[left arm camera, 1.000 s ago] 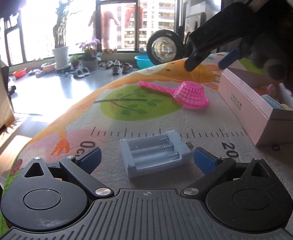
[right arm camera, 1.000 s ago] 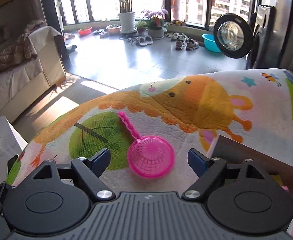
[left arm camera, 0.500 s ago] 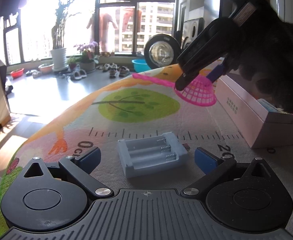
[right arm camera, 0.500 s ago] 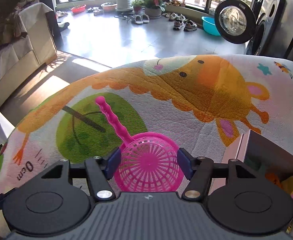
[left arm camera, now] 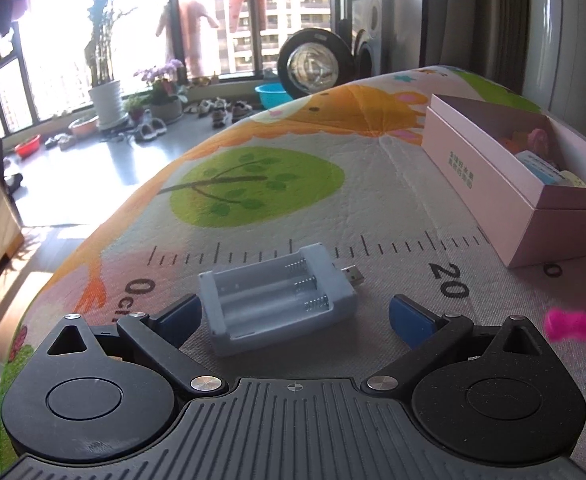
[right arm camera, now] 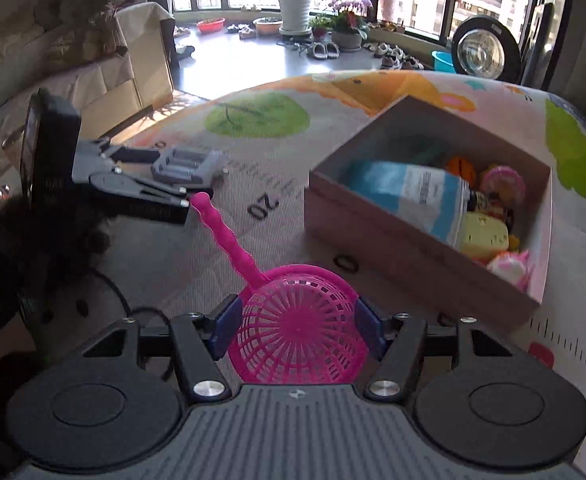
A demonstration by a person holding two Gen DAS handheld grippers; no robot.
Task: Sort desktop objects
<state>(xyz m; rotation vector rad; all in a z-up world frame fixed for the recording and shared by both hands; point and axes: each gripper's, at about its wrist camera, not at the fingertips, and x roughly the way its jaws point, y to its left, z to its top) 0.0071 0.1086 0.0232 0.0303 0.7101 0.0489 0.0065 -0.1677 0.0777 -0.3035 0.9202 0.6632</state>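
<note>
Right wrist view: my right gripper (right arm camera: 297,330) clamps the pink strainer (right arm camera: 299,334) by its basket, held above the mat (right arm camera: 197,264) just short of the pink box's (right arm camera: 397,240) near wall; bare mat lies between. My left gripper (left arm camera: 295,316) stands spread, pads clear of the grey battery holder (left arm camera: 279,302) on the mat between them. Box contents are partly hidden behind its wall.

A grey plastic battery holder (left arm camera: 279,300) lies on the cartoon-printed mat (left arm camera: 373,200) covering the desk; the open pink cardboard box (left arm camera: 505,184), filled with small items, sits to its right, well apart.
</note>
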